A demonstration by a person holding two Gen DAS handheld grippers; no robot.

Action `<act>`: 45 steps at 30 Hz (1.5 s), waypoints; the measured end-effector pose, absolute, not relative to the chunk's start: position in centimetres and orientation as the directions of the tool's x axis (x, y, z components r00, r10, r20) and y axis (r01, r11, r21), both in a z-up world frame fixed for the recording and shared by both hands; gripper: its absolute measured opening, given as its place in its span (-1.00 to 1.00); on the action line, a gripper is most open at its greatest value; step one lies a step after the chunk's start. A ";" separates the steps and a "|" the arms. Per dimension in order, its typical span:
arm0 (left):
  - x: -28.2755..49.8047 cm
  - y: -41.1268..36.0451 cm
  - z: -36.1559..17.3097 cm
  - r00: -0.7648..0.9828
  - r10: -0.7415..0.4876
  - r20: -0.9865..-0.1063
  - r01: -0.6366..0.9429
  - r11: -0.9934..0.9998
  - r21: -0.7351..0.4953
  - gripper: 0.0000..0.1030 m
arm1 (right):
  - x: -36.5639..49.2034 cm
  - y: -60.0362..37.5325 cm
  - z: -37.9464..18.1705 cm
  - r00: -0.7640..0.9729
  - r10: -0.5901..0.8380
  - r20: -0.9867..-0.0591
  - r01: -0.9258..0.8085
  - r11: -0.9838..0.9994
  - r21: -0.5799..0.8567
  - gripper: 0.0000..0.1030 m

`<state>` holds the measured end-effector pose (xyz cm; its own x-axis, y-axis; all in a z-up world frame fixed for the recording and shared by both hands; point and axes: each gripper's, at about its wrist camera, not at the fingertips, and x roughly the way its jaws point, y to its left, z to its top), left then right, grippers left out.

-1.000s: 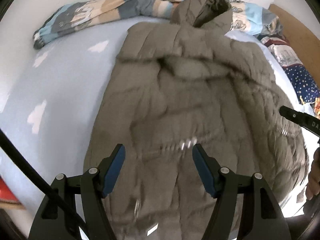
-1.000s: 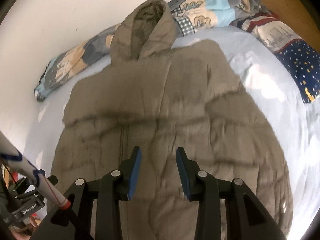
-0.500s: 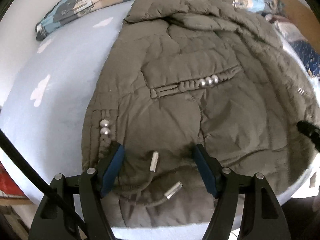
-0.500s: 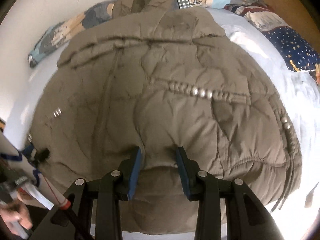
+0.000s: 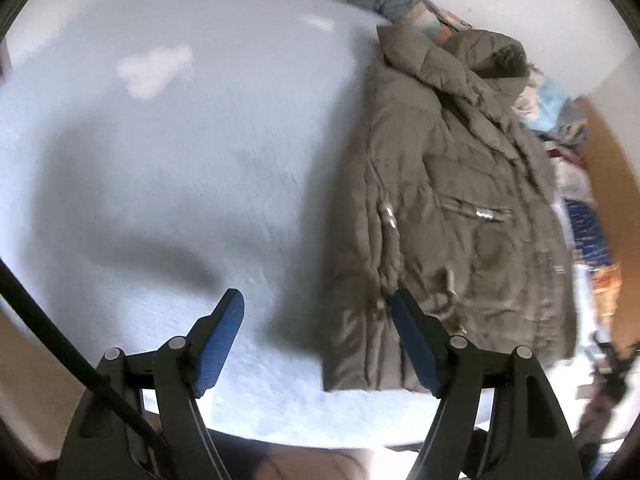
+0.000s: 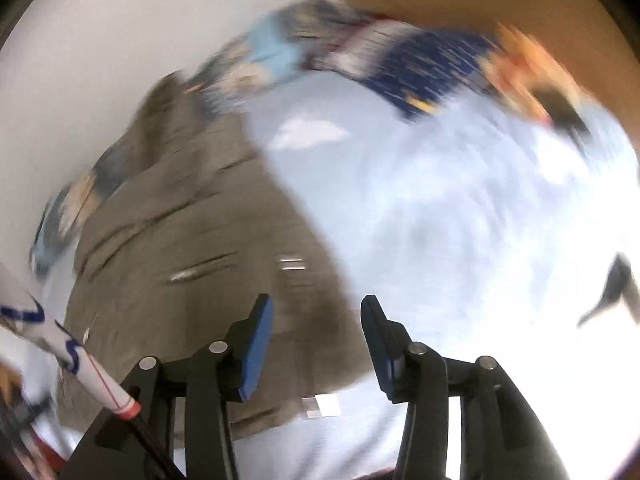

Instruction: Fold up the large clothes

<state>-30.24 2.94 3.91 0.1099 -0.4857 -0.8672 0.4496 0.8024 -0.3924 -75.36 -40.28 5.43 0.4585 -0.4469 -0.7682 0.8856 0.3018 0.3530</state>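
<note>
left claw (image 5: 318, 344) wide open, empty, right claw (image 6: 316, 346) open, empty, jacket (image 5: 448, 216) on bed (image 5: 180, 168)

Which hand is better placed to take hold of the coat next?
Probably the left. Its open tongs have one pad right by the coat's bottom hem. The right tongs, also open, point mostly at bare sheet, in a blurred view.

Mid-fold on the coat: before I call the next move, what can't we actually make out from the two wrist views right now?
- Right wrist view: motion blur smears the jacket, so its folds and edges are unreadable.
- Left wrist view: the right finger of the left gripper covers part of the jacket's hem.
- Right gripper: whiteout over the bedsheet beyond it.
- Bedding along the wall: pattern streaked.
</note>
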 end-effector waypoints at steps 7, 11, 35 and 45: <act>-30.8 2.1 2.5 -0.014 -0.574 -0.819 0.435 0.733 -0.522 0.46 | -76.0 -41.9 2.1 0.508 -0.348 -0.788 0.861 0.197 0.469 0.02; -31.8 1.0 2.6 -0.013 -0.552 -0.833 0.488 0.724 -0.488 0.31 | -74.9 -41.1 1.2 0.539 -0.309 -0.784 0.842 0.219 0.492 0.03; -32.7 0.1 4.9 0.128 -0.494 -0.860 0.550 0.757 -0.353 -0.48 | -72.7 -36.2 1.5 0.543 -0.219 -0.810 0.808 0.399 0.434 -0.80; -31.3 2.4 7.0 0.317 -0.441 -0.839 0.483 0.837 -0.258 -0.17 | -73.2 -37.4 2.7 0.438 -0.314 -0.842 0.879 0.344 0.329 -0.30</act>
<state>-31.33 2.40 7.03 0.3170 -0.4415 -0.8394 0.4828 0.8369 -0.2578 -73.21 -37.39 2.65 0.4382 -0.3136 -0.8424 0.8793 0.3441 0.3293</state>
